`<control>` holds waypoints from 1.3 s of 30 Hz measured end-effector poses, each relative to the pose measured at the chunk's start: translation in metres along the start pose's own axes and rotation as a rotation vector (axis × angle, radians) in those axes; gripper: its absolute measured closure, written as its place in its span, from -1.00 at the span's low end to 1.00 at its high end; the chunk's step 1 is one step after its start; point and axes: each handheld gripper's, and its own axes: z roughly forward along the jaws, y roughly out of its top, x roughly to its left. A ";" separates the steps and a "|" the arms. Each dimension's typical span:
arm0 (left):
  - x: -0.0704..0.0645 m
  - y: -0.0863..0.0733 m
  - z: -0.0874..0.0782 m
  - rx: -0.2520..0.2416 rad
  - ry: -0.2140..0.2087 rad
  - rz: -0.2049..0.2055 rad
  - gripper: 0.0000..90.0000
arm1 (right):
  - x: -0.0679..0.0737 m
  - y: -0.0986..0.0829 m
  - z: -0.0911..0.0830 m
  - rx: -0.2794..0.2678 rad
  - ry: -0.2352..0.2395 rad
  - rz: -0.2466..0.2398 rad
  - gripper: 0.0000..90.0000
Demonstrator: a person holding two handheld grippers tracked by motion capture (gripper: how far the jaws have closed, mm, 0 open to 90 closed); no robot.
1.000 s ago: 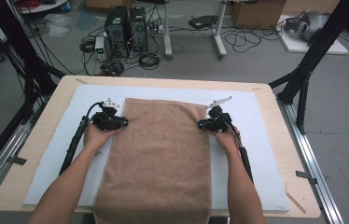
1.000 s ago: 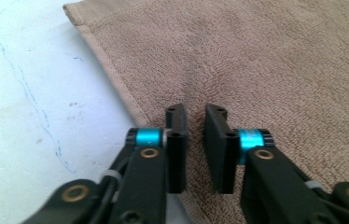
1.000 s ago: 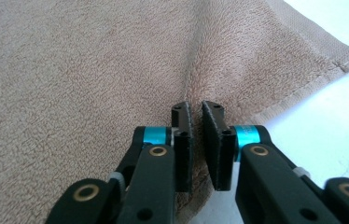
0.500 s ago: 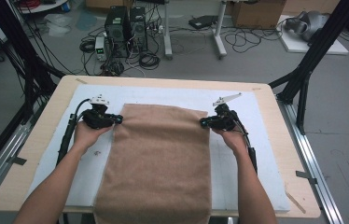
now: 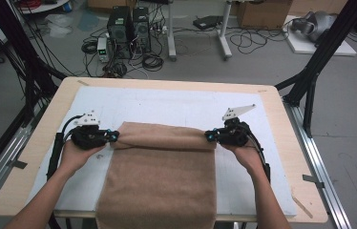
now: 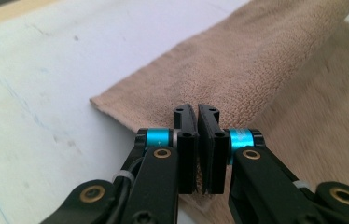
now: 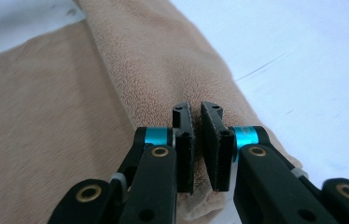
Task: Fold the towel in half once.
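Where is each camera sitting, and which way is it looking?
High view: above the person's side, looking forward and down at the table; forearms, left gripper, right gripper show.
Left gripper view: rides the left gripper, looking along its jaws.
Right gripper view: rides the right gripper, likewise.
All share the brown towel.

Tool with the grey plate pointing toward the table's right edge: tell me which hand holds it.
The right tool. Its grey plate juts out rightward; the left tool carries a smaller-looking plate, and both grip the brown towel.
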 end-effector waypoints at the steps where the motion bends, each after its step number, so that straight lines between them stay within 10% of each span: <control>1: -0.004 -0.004 -0.001 0.001 -0.003 0.004 0.91 | 0.004 -0.004 0.000 0.003 0.009 0.008 0.86; 16: -0.022 -0.040 0.002 0.054 -0.029 -0.007 0.77 | 0.015 -0.062 0.028 0.040 0.077 0.098 0.74; 21: -0.016 -0.028 -0.004 0.033 -0.024 -0.021 0.43 | 0.014 -0.053 0.018 -0.014 0.081 0.089 0.41; 33: 0.020 0.003 0.024 -0.047 -0.005 -0.106 0.43 | -0.018 -0.015 0.029 0.004 -0.061 0.088 0.23; 39: 0.031 -0.007 0.045 0.064 0.048 -0.132 0.29 | -0.025 -0.022 0.048 0.082 -0.106 0.109 0.16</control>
